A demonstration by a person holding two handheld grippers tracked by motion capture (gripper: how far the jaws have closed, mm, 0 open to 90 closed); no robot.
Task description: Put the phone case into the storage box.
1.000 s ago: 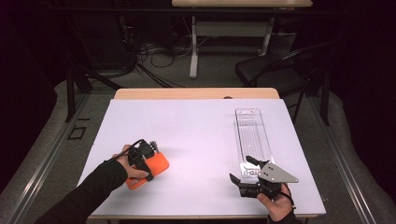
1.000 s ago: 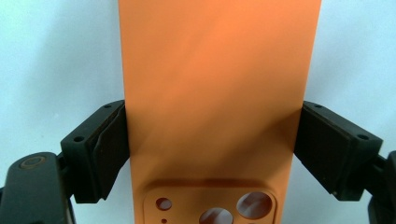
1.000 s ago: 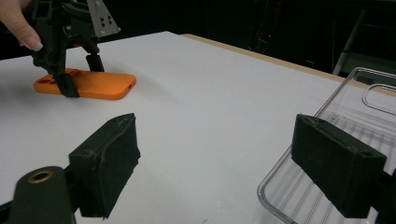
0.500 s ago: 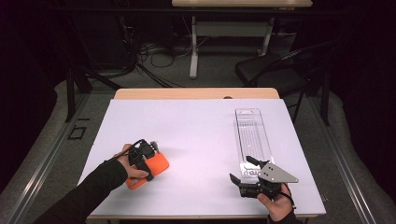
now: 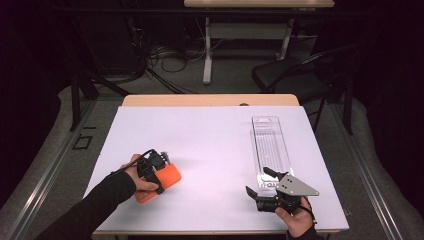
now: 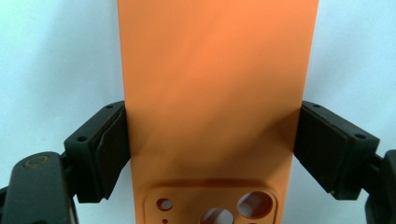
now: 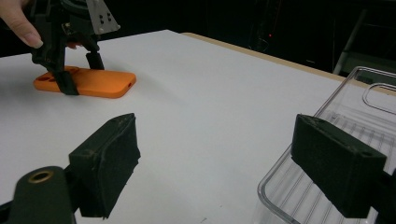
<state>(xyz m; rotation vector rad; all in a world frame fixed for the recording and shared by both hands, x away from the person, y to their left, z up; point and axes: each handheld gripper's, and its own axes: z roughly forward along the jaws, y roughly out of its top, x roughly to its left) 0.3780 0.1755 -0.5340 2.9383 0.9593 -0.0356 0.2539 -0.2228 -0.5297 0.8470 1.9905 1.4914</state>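
Lay flat on the white table (image 5: 215, 140), near its front left corner: an orange case (image 6: 215, 93), smooth, matte, round-cornered, with a raised camera panel pierced by round holes. Was straddled across its width by the left gripper (image 5: 155, 170), black padded jaws closed against both long edges in the left gripper view. Held by a hand (image 5: 137, 175) in a dark sleeve. Rested well apart, toward the right: a clear tray (image 5: 271, 150), long, rigid, ribbed along its floor, with a hang slot at the far end. Hovered at the tray's near end: the right gripper (image 5: 260, 192), grey plate on top, jaws spread wide, gripping nothing, one over bare table, one over the tray's rim.
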